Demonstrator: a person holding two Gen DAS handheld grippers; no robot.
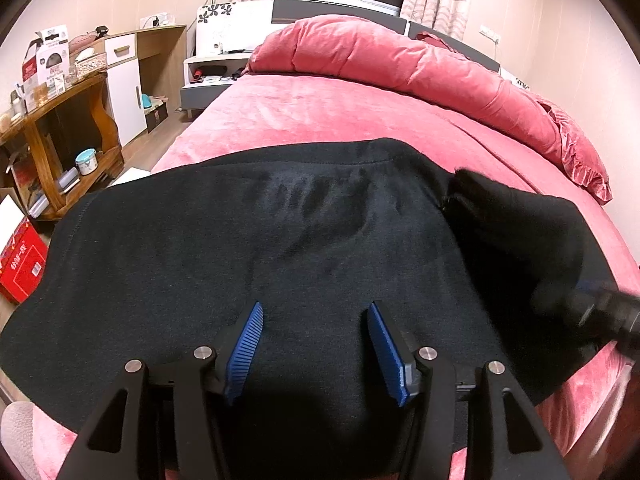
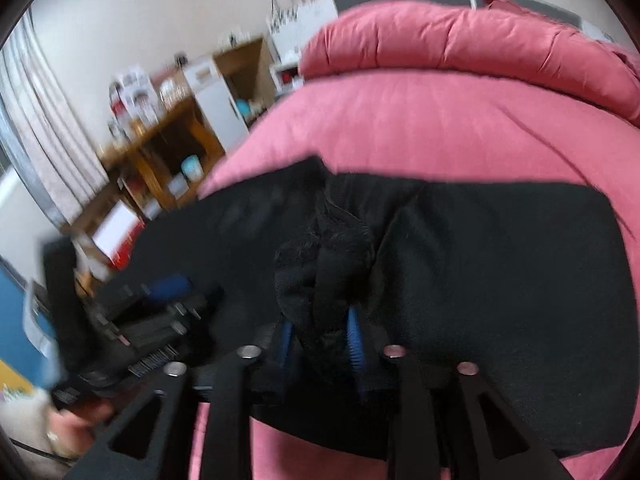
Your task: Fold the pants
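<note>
While pinched: pants (image 2: 324,264) bunched mid-bed (image 2: 400,136)

Left gripper (image 1: 316,350), right gripper (image 2: 320,344): black angular frames, silver round screws, blue ribbed fingers (image 1: 245,354).

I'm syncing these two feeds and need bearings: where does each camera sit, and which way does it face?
Left wrist: on the left gripper, jaws open, low over the black pants, facing the headboard end and the rolled quilt; the right gripper shows blurred at the right edge.
Right wrist: on the right gripper, shut on a bunched fold of the pants, facing the same way; the left gripper shows at left.
Shared: the pants, pink bed, quilt, wooden shelf.
</note>
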